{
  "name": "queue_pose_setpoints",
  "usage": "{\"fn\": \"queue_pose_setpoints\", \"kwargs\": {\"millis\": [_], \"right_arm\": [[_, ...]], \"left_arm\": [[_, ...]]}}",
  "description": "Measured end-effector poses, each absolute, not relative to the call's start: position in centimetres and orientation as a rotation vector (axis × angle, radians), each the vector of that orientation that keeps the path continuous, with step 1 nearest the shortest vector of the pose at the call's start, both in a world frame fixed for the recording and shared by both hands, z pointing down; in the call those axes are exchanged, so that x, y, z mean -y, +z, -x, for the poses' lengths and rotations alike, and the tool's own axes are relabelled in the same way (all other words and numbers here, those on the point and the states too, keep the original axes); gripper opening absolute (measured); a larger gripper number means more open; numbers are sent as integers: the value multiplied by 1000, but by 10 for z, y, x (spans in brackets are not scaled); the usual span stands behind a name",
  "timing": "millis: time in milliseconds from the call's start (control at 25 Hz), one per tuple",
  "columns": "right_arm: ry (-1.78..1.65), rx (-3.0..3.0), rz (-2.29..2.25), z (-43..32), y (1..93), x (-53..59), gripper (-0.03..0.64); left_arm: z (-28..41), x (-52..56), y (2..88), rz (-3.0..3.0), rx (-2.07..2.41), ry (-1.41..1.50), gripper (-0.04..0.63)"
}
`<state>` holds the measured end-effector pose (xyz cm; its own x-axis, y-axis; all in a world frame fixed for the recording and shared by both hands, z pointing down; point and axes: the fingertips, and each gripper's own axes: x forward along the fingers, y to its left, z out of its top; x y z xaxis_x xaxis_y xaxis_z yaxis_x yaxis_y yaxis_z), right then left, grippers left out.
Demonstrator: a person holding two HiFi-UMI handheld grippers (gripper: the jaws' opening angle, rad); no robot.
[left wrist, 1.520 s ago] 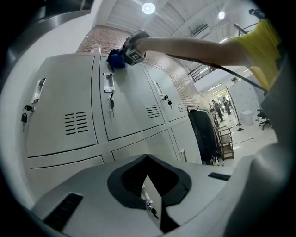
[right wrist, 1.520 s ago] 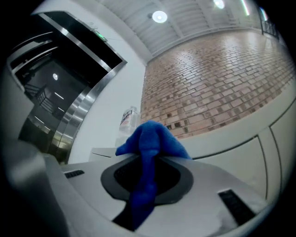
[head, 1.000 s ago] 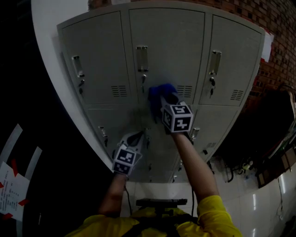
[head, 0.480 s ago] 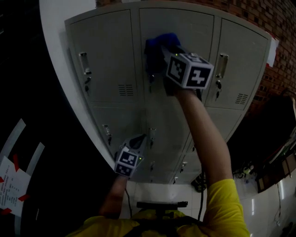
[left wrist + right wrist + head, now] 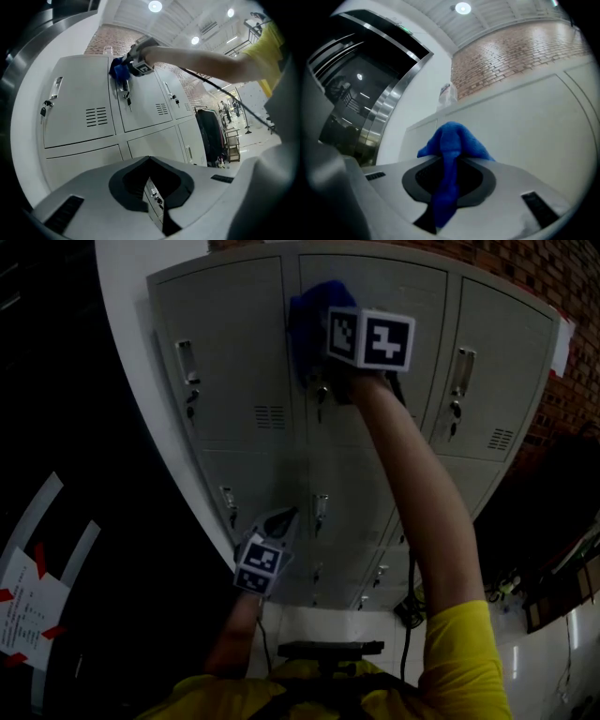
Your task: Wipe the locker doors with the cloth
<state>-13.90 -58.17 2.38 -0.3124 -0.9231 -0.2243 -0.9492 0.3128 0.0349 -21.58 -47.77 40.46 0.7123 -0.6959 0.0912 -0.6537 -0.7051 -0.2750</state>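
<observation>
A grey bank of lockers (image 5: 234,362) fills the head view, with several doors in rows. My right gripper (image 5: 314,343) is raised to the upper part of the top middle door (image 5: 394,296) and is shut on a blue cloth (image 5: 307,313), which is pressed against that door. The cloth (image 5: 452,145) bunches out between the closed jaws in the right gripper view, and from below the cloth (image 5: 119,70) shows on the same door. My left gripper (image 5: 281,518) hangs low by the lower doors, jaws shut with nothing in them.
Each door has a metal handle (image 5: 187,360) and a key lock (image 5: 322,395). A white wall panel (image 5: 122,296) borders the lockers on the left; a brick wall (image 5: 553,277) on the right. Dark bags and cables (image 5: 525,549) sit lower right. A small bottle (image 5: 446,95) stands on the locker top.
My right gripper has carried the blue cloth upward, from the vent area of the top middle door to near its upper edge. The left gripper has stayed low.
</observation>
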Motion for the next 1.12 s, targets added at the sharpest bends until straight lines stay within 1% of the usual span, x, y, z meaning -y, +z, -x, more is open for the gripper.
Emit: {"fn": "queue_pose_setpoints", "kwargs": {"millis": [120,200,400,600,760,1000,1120], "right_arm": [[203,-2419,1750,137,100,584,71],[191,-2425,1744,135,135,586,71],[269,-2371,1653,125,139,559,71],[250,-2363,1653,129,198,540,71],[202,-2356,1696,124,236,550,71],[153,-2410,1653,126,241,574,71],[110,-2393,1654,125,287,569,72]], "left_arm": [[214,478,403,2699,-1073,-275,5],[210,477,404,2703,-1057,-282,5],[206,475,418,2731,-1051,-298,5],[204,478,434,2764,-1051,-320,5],[203,478,443,2773,-1054,-346,5],[207,479,449,2788,-1087,-347,5],[207,477,457,2796,-1079,-360,5]]}}
